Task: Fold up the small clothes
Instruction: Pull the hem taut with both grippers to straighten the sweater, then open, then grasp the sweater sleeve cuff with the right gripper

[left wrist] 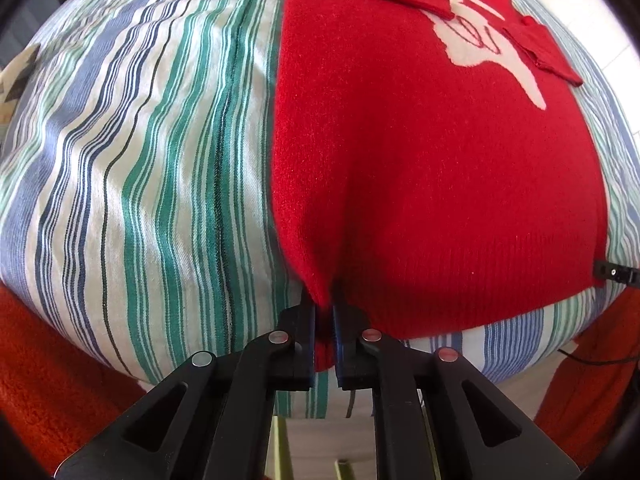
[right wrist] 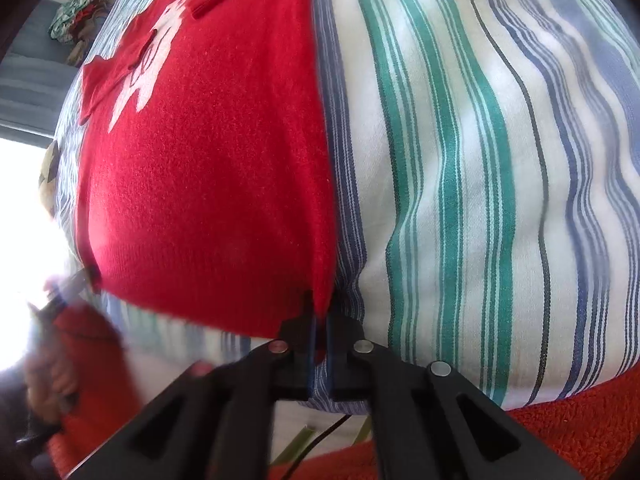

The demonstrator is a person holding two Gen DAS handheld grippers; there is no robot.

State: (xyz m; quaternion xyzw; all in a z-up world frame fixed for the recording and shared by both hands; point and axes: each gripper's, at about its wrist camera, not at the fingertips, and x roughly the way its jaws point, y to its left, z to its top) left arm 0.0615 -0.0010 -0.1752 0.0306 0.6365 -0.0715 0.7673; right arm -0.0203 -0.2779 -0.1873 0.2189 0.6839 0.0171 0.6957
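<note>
A small red sweater (left wrist: 420,160) with a white figure on its chest lies flat on a striped cloth. Both sleeves are folded in over the chest. My left gripper (left wrist: 325,316) is shut on the sweater's bottom left hem corner. In the right wrist view the same sweater (right wrist: 200,184) fills the left half. My right gripper (right wrist: 319,320) is shut on the bottom right hem corner. The tip of the right gripper (left wrist: 612,270) shows at the hem's far corner in the left wrist view. The left gripper (right wrist: 86,276) shows blurred in the right wrist view.
The striped green, blue and white cloth (left wrist: 140,184) covers the surface and also shows in the right wrist view (right wrist: 480,180). An orange-red fuzzy blanket (left wrist: 44,368) lies below its near edge. A heap of clothes (right wrist: 76,20) sits far left.
</note>
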